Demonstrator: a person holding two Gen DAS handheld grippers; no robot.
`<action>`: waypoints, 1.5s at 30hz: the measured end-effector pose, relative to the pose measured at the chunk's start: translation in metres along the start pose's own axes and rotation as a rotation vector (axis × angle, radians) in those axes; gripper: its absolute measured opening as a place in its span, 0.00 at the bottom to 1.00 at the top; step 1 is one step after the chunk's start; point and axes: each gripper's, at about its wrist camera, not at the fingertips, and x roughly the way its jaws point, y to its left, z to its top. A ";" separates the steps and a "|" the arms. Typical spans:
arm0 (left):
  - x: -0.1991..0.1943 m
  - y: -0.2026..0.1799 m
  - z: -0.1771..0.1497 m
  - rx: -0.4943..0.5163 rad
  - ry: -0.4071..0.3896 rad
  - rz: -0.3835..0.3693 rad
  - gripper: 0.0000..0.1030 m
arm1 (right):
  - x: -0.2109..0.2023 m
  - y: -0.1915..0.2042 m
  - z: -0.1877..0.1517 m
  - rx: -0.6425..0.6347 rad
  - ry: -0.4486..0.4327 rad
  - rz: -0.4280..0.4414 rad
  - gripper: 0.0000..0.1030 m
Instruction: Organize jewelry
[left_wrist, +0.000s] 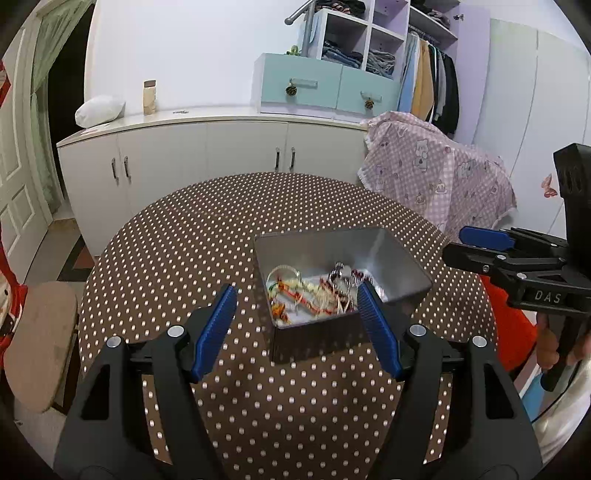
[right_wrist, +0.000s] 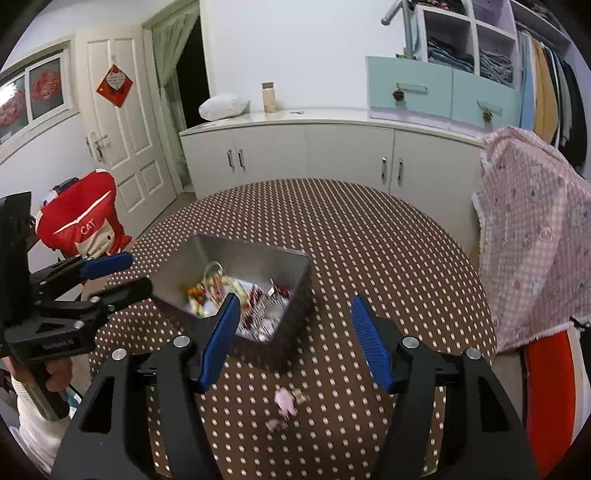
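A silver metal box (left_wrist: 391, 254) holding a tangle of colourful jewelry (left_wrist: 314, 291) stands on the round brown polka-dot table (left_wrist: 192, 236). My left gripper (left_wrist: 297, 308) is open and empty, just in front of the box's near wall. In the right wrist view the box (right_wrist: 258, 258) with its jewelry (right_wrist: 236, 295) sits ahead and left. My right gripper (right_wrist: 291, 321) is open and empty, beside the box's right corner. A small pink jewelry piece (right_wrist: 285, 400) with a tiny metal part lies on the table between its fingers. Each gripper shows in the other's view: the right (left_wrist: 480, 243), the left (right_wrist: 118, 273).
A chair draped with a pink checked cloth (left_wrist: 432, 166) stands at the table's right. A red "CAT" garment (right_wrist: 81, 225) hangs on a chair at the left. White cabinets (left_wrist: 207, 155) line the back wall. A stool (left_wrist: 40, 343) sits at the table's left.
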 end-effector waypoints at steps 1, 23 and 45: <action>-0.001 -0.001 -0.003 0.002 0.001 0.001 0.66 | -0.001 -0.002 -0.004 0.007 0.004 -0.001 0.58; -0.003 -0.029 -0.053 0.011 0.093 -0.027 0.67 | 0.022 0.021 -0.078 -0.065 0.136 -0.006 0.40; 0.026 -0.083 -0.043 0.108 0.157 -0.158 0.67 | -0.008 -0.009 -0.070 0.001 0.040 -0.060 0.14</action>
